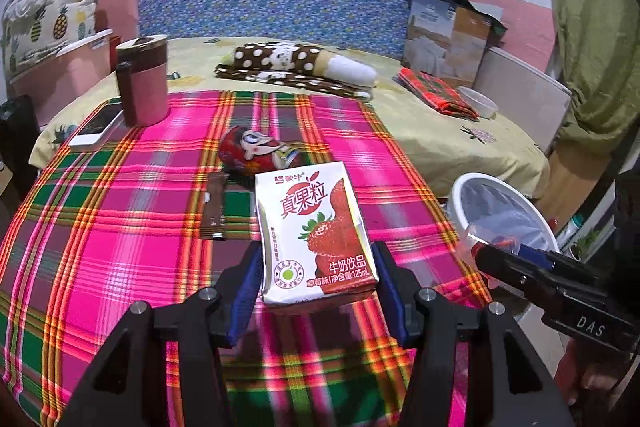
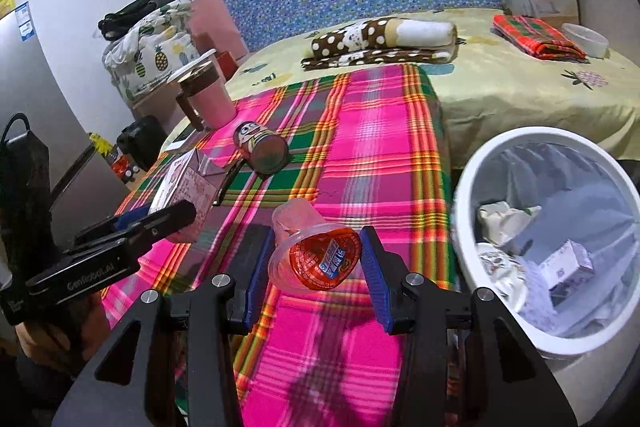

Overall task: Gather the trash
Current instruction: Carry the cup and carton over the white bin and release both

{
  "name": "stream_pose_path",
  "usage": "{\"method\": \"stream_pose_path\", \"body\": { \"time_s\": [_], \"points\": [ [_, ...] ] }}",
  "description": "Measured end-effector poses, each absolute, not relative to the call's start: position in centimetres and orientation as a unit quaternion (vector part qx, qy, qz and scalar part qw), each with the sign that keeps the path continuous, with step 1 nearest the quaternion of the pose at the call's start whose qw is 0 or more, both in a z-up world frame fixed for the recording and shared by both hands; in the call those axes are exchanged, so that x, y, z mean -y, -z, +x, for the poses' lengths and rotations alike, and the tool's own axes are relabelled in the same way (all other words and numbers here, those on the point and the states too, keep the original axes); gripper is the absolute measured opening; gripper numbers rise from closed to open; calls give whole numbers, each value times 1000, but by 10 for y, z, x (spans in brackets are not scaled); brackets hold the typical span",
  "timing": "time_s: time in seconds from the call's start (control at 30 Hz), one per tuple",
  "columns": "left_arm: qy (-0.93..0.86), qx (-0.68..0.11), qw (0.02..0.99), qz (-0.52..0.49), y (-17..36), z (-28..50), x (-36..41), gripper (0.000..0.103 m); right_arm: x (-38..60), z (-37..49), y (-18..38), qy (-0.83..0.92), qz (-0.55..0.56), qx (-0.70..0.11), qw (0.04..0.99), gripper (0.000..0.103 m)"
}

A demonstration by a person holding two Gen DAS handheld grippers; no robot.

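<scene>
My left gripper (image 1: 318,259) is shut on a strawberry milk carton (image 1: 314,233) and holds it above the plaid cloth (image 1: 120,227). My right gripper (image 2: 316,251) is shut on a clear plastic cup with a red foil lid (image 2: 316,255), near the cloth's right edge. A white trash bin (image 2: 476,163) with a clear liner stands just right of it, with paper and a small box inside; the bin also shows in the left wrist view (image 1: 468,187). A red cartoon can (image 1: 256,149) and a brown sachet (image 1: 214,207) lie on the cloth.
A pink mug (image 1: 142,79) and a phone (image 1: 98,125) sit at the far left of the cloth. Folded dotted fabric (image 1: 296,67), a red plaid cloth (image 1: 436,93), a small bowl (image 1: 478,101) and a box (image 1: 446,35) lie on the yellow bedsheet behind.
</scene>
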State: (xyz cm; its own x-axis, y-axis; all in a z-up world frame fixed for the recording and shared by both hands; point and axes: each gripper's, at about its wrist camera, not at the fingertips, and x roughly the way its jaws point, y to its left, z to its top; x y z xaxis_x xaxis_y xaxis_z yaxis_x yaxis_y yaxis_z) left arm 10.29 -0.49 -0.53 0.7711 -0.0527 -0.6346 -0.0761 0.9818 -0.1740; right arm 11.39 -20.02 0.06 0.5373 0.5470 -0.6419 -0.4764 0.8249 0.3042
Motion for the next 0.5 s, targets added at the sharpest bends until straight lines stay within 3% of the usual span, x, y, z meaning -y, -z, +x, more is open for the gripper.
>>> {"method": "stream_pose_path", "body": {
  "time_s": [0.5],
  "points": [
    [77,-346,933,-64,2,119,70,56,263,113,0,-225,74,-374,896,45]
  ]
}}
